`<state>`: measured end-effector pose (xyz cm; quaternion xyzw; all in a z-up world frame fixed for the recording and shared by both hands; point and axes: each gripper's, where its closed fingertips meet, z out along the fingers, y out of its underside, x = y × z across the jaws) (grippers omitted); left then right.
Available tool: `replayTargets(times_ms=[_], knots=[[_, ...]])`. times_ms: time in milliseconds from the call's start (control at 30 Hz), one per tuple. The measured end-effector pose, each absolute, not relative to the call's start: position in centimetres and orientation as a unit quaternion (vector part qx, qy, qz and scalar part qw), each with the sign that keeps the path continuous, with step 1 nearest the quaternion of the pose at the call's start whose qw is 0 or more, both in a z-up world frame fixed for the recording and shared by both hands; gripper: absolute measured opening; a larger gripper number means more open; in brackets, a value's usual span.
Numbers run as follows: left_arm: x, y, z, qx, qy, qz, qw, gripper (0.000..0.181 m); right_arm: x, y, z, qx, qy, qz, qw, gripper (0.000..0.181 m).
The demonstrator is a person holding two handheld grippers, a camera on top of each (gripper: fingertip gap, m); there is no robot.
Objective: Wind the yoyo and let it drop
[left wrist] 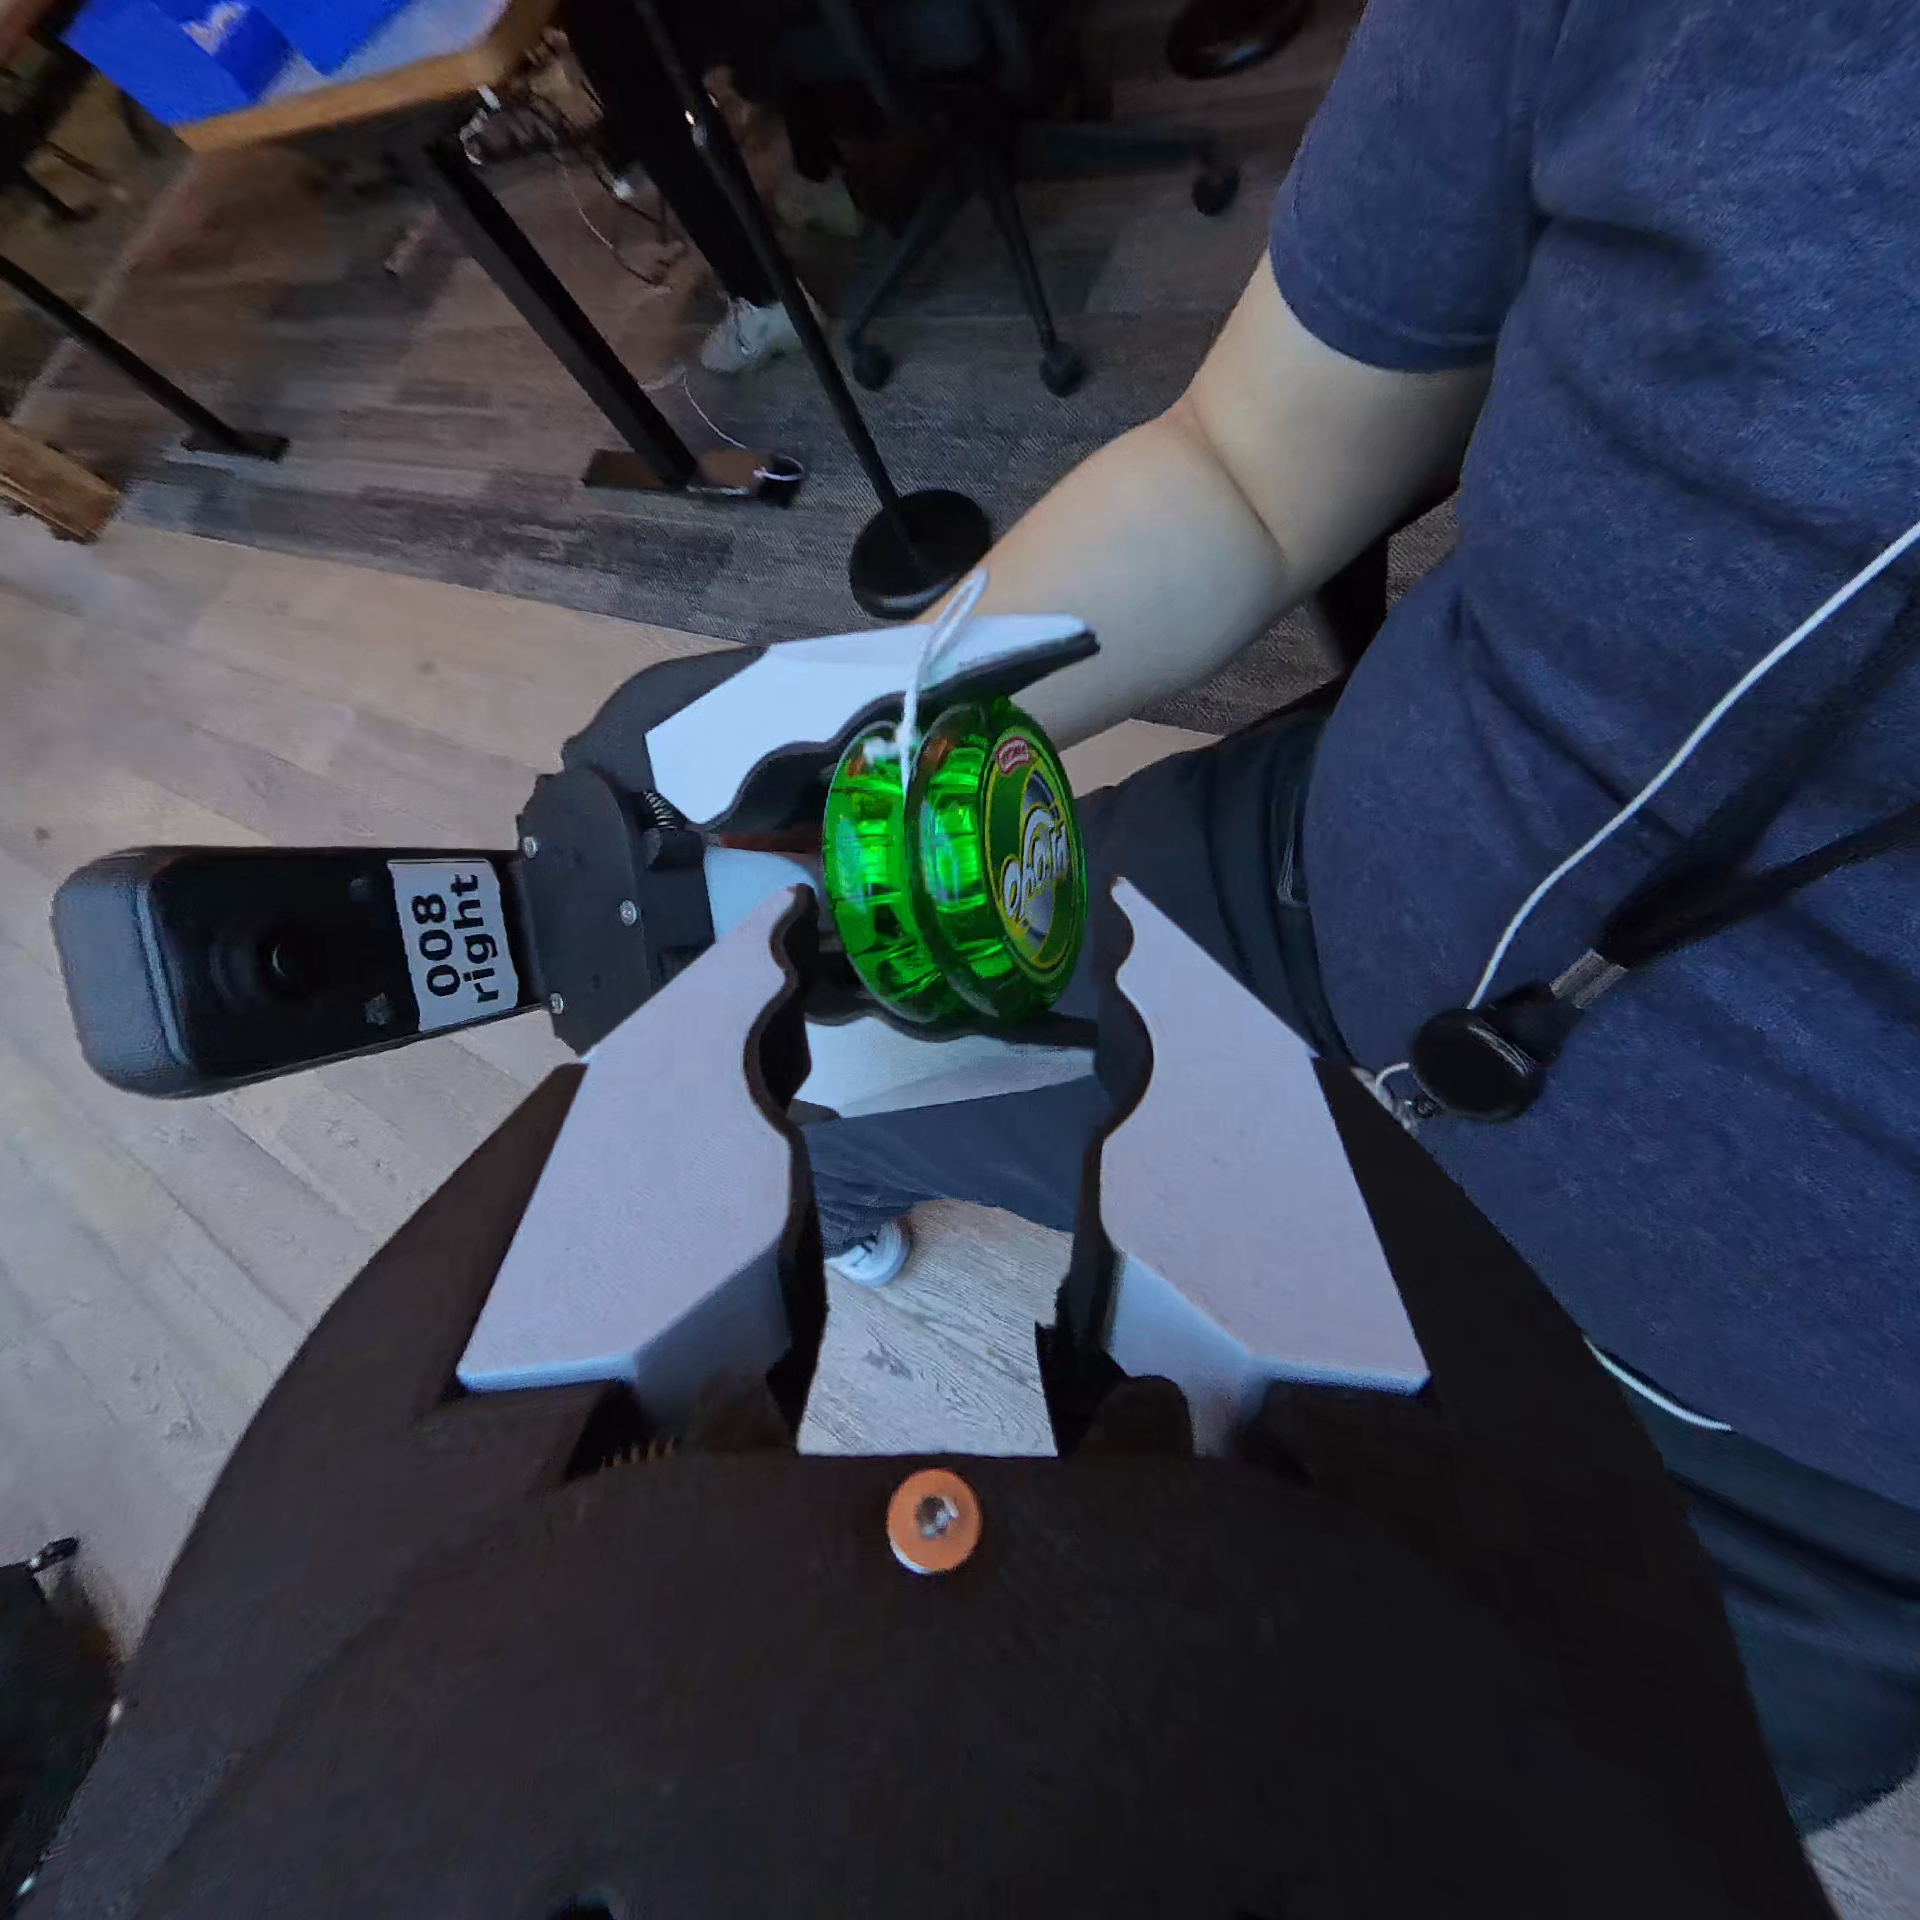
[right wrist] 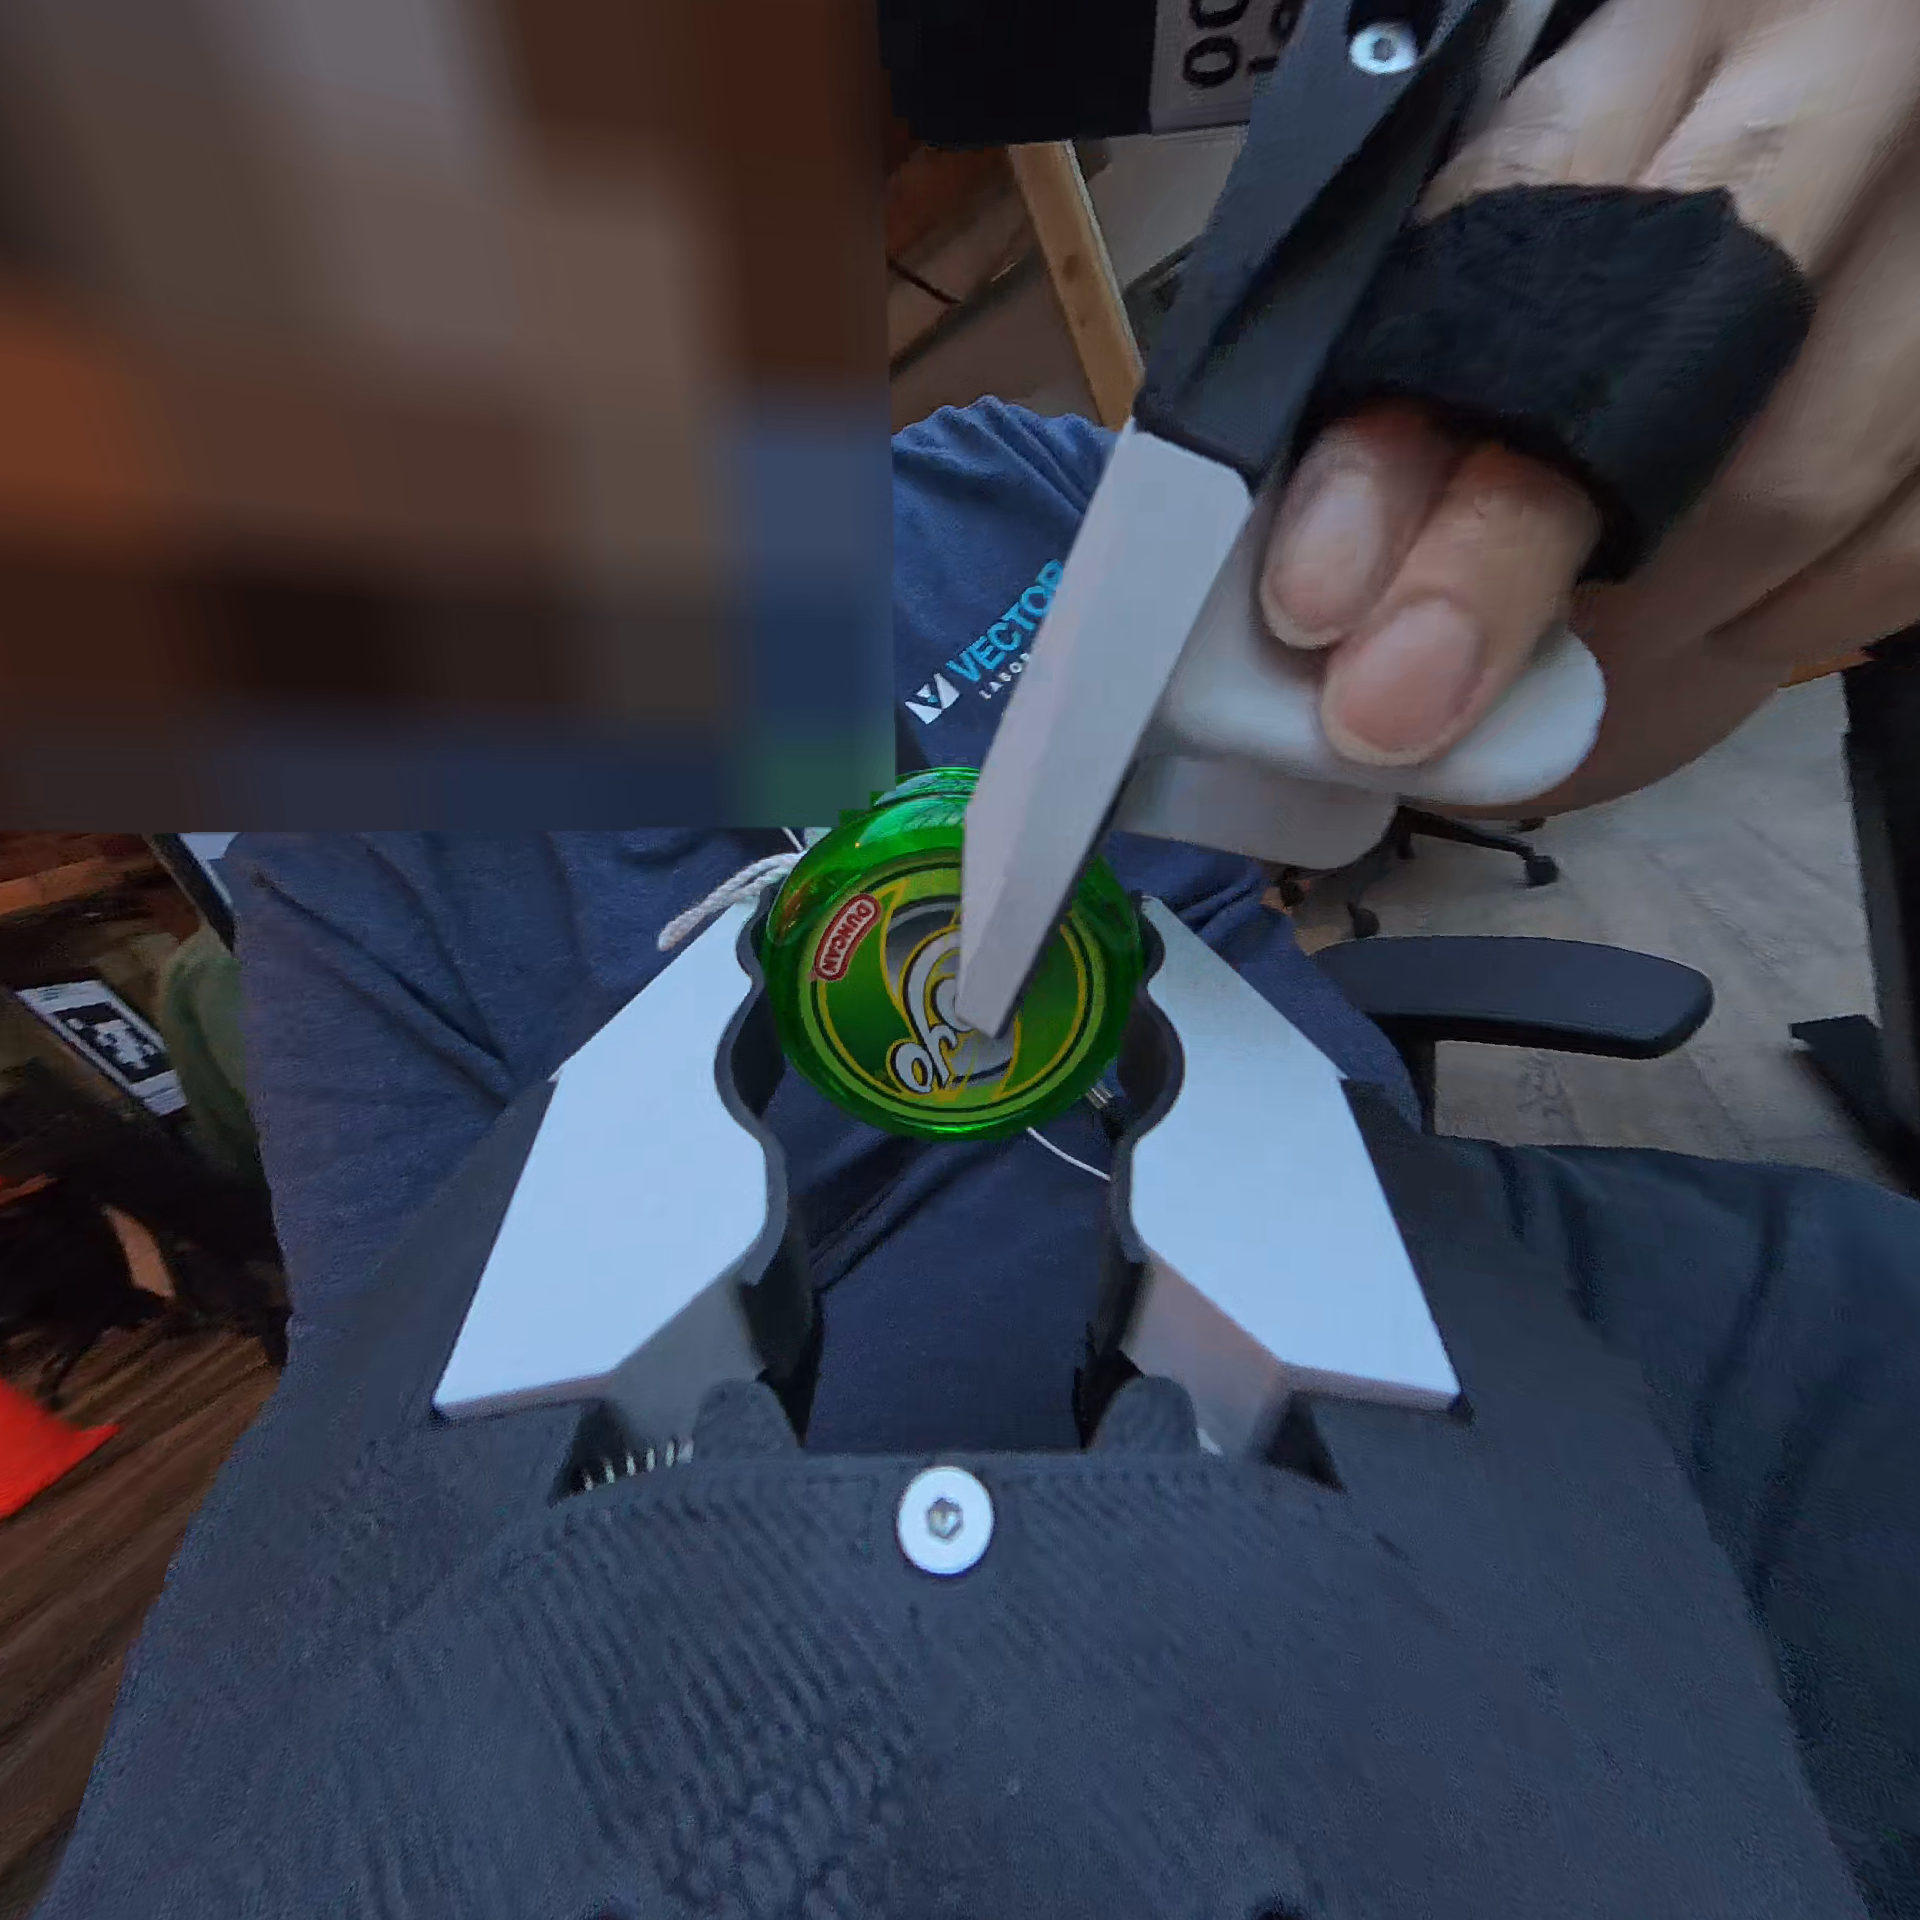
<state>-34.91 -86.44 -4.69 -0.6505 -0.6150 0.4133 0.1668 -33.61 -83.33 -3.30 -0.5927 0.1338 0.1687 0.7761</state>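
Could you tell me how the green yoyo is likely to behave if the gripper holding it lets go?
The yoyo looks like smooth, glossy plastic, so probably slippery. The right gripper clamps its round rims; released, it would likely drop and spin on its string. On the floor it would probably roll.

The yoyo (left wrist: 951,868) is glossy translucent green plastic with a shiny printed face and a white twisted cotton-like string (left wrist: 940,665). The left tool (left wrist: 961,935) has smooth matt pale fingers (left wrist: 665,1143) on a rough, ridged black plastic body. The shirt (left wrist: 1662,520) is blue knit cloth. The floor (left wrist: 260,727) is pale matt wood-look planks.
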Motion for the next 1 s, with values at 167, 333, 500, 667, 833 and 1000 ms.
replayTargets(times_ms=[167, 333, 500, 667, 833, 1000], knots=[[-35.8, -85.8, -5.2, -0.653, -0.608, 0.39, 0.228, 0.039, -33.8, -82.6, -3.7, -0.592, 0.118, 0.185, 0.775, 0.063], [-35.5, -86.5, -4.6, -0.606, -0.637, 0.383, 0.284, 0.031, -33.3, -83.5, -2.8, -0.56, 0.109, 0.158, 0.806, 0.063], [-33.1, -88.9, -2.7, -0.547, -0.675, 0.421, 0.261, 0.028, -30.1, -86.6, -2.4, -0.52, 0.178, 0.049, 0.834, 0.07], [-29.4, -90.7, -1.1, -0.461, -0.741, 0.439, 0.216, 0.029, -26.8, -92.2, -2.9, -0.544, 0.303, -0.23, 0.748, 0.068], [-27.0, -91.5, -0.7, -0.377, -0.795, 0.443, 0.173, 0.028, -29.1, -93.8, 1.9, -0.536, 0.256, -0.466, 0.656, 0.045], [-26.8, -91.5, 0.0, -0.307, -0.808, 0.469, 0.183, 0.028, -29.6, -91.6, 3.5, -0.569, 0.219, -0.544, 0.577, 0.033]])
